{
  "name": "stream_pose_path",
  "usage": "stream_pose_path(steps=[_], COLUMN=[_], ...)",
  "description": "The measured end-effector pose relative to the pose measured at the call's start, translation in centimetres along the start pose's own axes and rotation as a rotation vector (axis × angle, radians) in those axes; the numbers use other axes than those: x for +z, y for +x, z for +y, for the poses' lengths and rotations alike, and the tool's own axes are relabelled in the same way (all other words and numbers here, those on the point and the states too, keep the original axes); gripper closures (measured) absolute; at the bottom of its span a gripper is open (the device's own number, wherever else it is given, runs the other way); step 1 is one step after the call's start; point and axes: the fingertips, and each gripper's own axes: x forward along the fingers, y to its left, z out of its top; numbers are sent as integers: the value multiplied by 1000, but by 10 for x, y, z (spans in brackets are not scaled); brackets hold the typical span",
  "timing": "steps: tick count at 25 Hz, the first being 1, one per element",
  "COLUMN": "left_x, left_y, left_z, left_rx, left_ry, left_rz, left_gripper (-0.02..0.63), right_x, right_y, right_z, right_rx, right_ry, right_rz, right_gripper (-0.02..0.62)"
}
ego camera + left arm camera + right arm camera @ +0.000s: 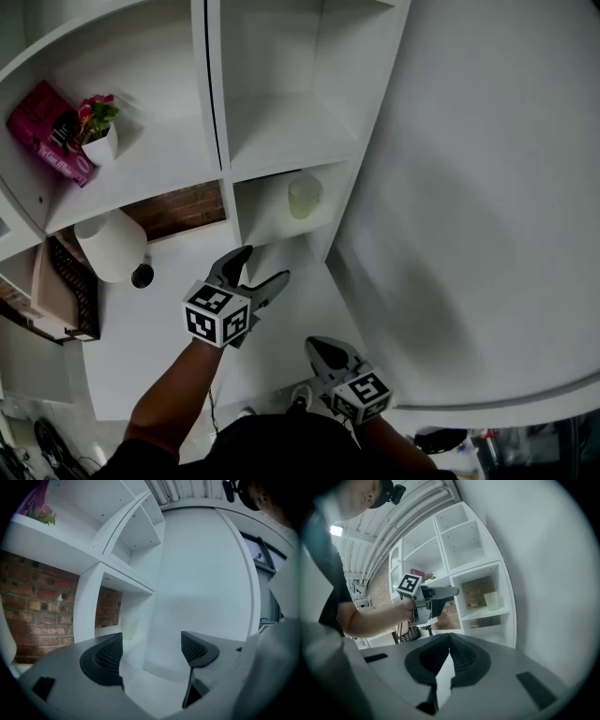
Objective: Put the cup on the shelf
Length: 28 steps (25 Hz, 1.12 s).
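Note:
A pale translucent cup [305, 196] stands upright on a low shelf of the white shelving unit [281, 131]. It shows again, small, as the cup [128, 627] in the left gripper view and the cup [491, 600] in the right gripper view. My left gripper [259, 271] is open and empty, a short way in front of that shelf and apart from the cup. My right gripper [321, 349] is lower and nearer to me, shut with nothing between its jaws.
A pink box [49, 131] and a small potted plant [97, 128] sit on a higher shelf at the left. A white lamp shade [111, 246] and a dark woven basket [77, 286] stand at the left. A curved white wall [487, 187] fills the right.

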Motion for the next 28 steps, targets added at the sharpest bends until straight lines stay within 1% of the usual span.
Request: stream_pose_path(steps=[2,6,7,9,12,18,22,25,28], left_x=[-4,-15,-18,-23,-32,-68,-81,-82,-87], left_y=[-14,-39,-45,-57,-74,-109,-134,-149,-163], left_z=[-7,-19,-21,-25,-32,-45,-50,-51,-52], left_rx=[-18,-37,-38,-42,-55,-60,-69,-70,-71], left_ry=[-16,10,12,8,6,18,21,40,45], left_rz=[-2,15,18,20,30,79,102,82,84], left_gripper=[213,225,243,329,378,461,529,549,564], right_x=[-4,-8,-8,-7,-7,-23,-30,-30,-31], right_y=[-1,-2,-3,-4,-6,-7,-7,-7,-7], right_z=[9,25,29,36,46,70,85,94,97], right_rx=[-6,-20,-25,-34,-44,-48,-51,-53,-67], right_ry=[11,13,17,24,29,61,64,71,49], right_rz=[-8,-14,-21,-34,-54,-60,-46,-46,-52], right_gripper=[591,591,591,591,591,591,591,591,591])
